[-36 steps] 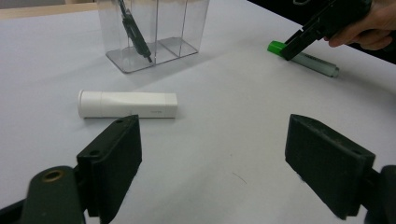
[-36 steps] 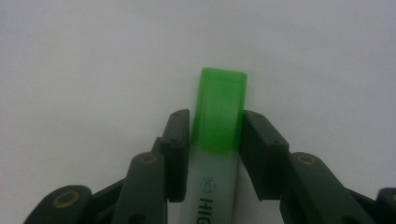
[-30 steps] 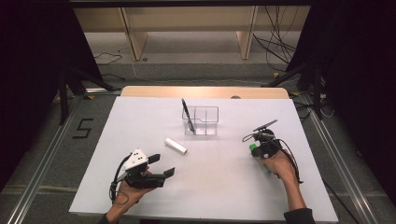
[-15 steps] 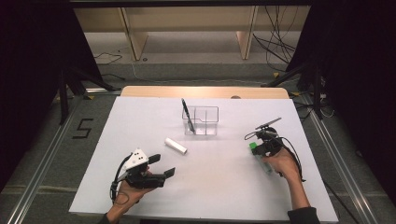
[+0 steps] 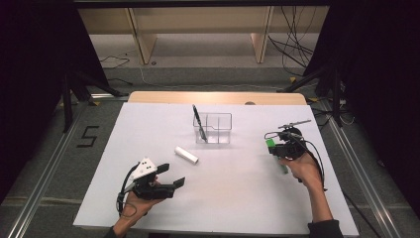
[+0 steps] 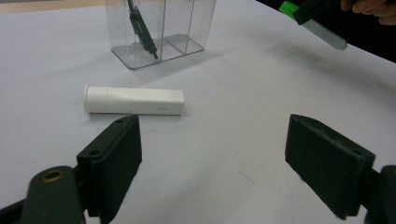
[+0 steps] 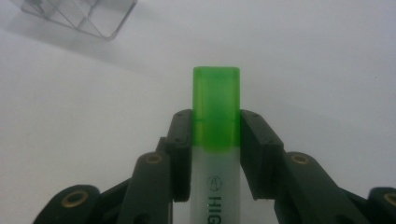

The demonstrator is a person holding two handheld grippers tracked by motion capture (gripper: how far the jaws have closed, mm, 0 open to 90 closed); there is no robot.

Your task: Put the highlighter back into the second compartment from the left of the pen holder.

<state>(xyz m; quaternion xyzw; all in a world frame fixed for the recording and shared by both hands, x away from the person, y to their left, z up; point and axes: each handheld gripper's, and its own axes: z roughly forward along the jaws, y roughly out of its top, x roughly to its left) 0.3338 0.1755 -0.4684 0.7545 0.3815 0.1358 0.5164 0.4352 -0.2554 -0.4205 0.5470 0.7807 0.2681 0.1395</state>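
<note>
White table (image 5: 237, 198) filling centre frame. Right gripper (image 7: 215, 135) clamping green highlighter (image 7: 216, 112), hovering right of clear organizer (image 5: 214, 128). Left gripper (image 6: 212, 154) gaping wide, empty, facing white tube (image 6: 133, 100) lying mid-frame.

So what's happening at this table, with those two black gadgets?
A person holds a hand gripper in each hand over a white table. The right gripper has its fingers closed on a green-capped highlighter. The left gripper is open, aimed at a white tube lying flat on the table. Behind it stands a clear divided organizer with a black pen leaning inside one compartment.
</note>
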